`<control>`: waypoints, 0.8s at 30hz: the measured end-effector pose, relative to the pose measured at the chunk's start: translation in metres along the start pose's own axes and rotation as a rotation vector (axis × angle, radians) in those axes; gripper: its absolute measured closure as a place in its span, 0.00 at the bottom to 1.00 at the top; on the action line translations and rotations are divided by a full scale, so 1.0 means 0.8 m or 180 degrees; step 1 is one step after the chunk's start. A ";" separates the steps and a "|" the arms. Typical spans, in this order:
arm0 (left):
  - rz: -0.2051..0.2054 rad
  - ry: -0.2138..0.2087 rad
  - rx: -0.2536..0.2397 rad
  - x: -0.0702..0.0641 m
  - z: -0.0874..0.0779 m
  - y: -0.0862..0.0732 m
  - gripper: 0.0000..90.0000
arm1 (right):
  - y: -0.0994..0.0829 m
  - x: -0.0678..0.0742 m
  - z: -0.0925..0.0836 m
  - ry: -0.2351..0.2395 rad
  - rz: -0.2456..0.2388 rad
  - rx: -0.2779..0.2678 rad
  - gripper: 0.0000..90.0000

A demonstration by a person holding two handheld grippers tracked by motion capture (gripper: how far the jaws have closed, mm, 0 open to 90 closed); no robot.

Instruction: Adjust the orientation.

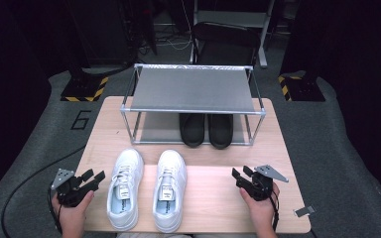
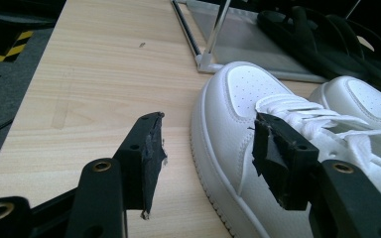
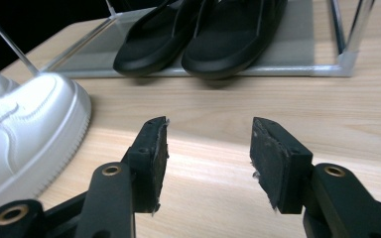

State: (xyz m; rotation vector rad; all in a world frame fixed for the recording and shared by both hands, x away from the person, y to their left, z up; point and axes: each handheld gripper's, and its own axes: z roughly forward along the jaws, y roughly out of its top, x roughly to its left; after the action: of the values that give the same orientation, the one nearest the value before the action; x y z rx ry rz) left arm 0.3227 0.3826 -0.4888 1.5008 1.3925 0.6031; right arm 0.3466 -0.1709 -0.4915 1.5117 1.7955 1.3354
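Observation:
Two white sneakers stand side by side on the wooden table (image 1: 213, 198), toes toward the rack: the left sneaker (image 1: 125, 188) (image 2: 228, 114) and the right sneaker (image 1: 169, 191) (image 3: 25, 129). My left gripper (image 1: 93, 175) (image 2: 208, 119) hovers just left of the left sneaker, jaws open, pads pressing on nothing. In the left gripper view its right jaw lines up with the shoe's side and laces. My right gripper (image 1: 241, 171) (image 3: 208, 124) is to the right of the right sneaker, open over bare wood. A pair of black slippers (image 1: 206, 130) (image 3: 203, 34) rests on the rack's lower shelf.
A metal two-tier rack (image 1: 192, 89) stands at the back of the table, its grey top shelf bare. A small grey tag (image 1: 303, 211) lies off the table's right front corner. Black stands with yellow-striped bases (image 1: 83, 89) and a chair are on the floor behind.

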 end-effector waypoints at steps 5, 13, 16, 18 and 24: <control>0.0007 -0.0030 0.0077 -0.007 -0.005 0.001 0.47 | -0.010 -0.001 -0.007 0.0043 -0.0087 0.0017 0.54; 0.0137 -0.0208 0.0160 -0.029 -0.026 0.000 0.53 | -0.018 -0.005 -0.019 0.0265 0.0086 0.0033 0.54; 0.0158 -0.0230 0.0185 -0.034 -0.031 0.001 0.53 | -0.018 -0.006 -0.021 0.0267 0.0110 0.0038 0.54; 0.0222 -0.0254 0.0151 -0.042 -0.039 0.002 0.56 | -0.018 -0.008 -0.026 0.0248 0.0093 -0.0004 0.54; 0.0117 -0.0435 0.0210 -0.055 -0.053 0.008 0.55 | -0.021 -0.008 -0.032 0.0229 0.0172 -0.0036 0.53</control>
State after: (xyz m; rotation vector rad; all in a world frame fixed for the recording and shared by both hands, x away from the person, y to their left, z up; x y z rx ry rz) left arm 0.2793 0.3552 -0.4548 1.5929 1.2930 0.4716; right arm 0.3196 -0.1853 -0.4966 1.5345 1.7992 1.4407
